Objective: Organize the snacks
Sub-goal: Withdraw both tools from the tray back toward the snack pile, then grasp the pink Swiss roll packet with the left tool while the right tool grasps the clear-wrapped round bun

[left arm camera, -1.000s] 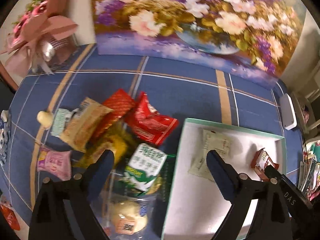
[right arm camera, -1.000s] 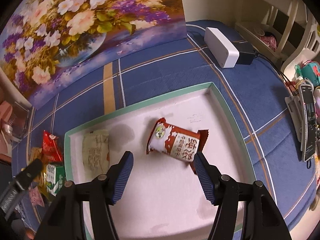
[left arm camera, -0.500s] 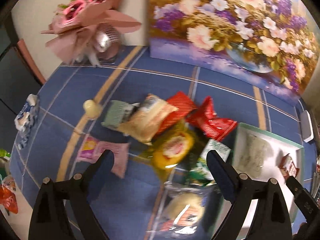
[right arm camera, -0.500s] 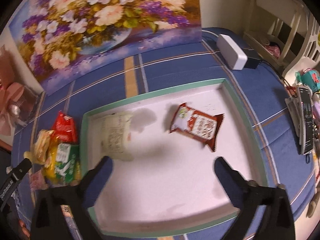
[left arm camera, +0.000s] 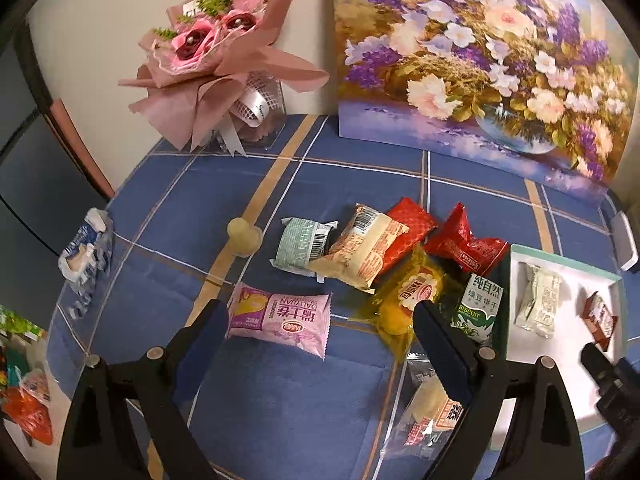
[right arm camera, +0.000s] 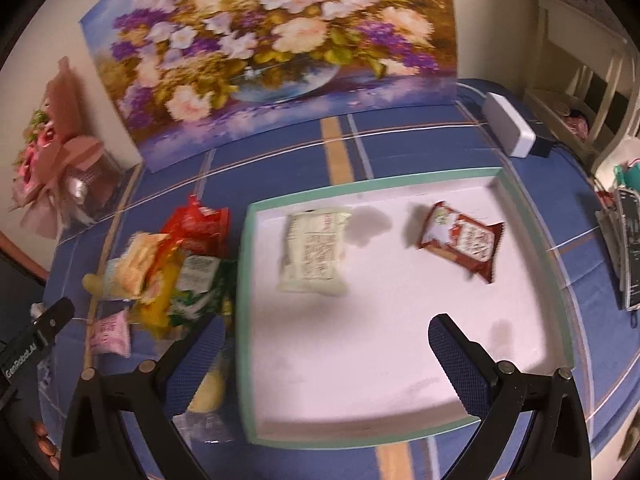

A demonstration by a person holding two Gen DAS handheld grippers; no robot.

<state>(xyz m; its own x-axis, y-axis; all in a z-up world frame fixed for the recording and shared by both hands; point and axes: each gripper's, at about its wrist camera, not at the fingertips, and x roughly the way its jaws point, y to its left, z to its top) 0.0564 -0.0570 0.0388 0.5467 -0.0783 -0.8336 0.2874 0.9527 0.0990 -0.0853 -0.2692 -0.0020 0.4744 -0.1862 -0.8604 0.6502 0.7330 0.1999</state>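
1. Your left gripper (left arm camera: 316,320) hangs with its tongs spread wide and nothing between them, poised above the pink packet (left arm camera: 280,316), which lies nearest the table's (left arm camera: 248,392) front edge. That packet looks the likely next pick.
2. Beyond it, toward the table's middle, the loose pile sits unsorted: mint packet (left arm camera: 302,245), beige packet (left arm camera: 360,252), red packets (left arm camera: 466,246), yellow packet (left arm camera: 404,300) and green biscuit pack (left arm camera: 478,306), several overlapping. A clear-wrapped snack (left arm camera: 430,412) lies near the front edge, under your right-hand finger.
3. The pile touches or nearly touches the tray's (right arm camera: 245,280) left rim; the short carry suits sorting.
4. Inside the tray, a pale packet (right arm camera: 314,252) rests by the left rim and a brown packet (right arm camera: 464,240) toward the far right corner, well apart, leaving room for more.
5. Your right gripper (right arm camera: 324,360) hovers over the tray's near edge, tongs spread and empty, judged clear of both packets.
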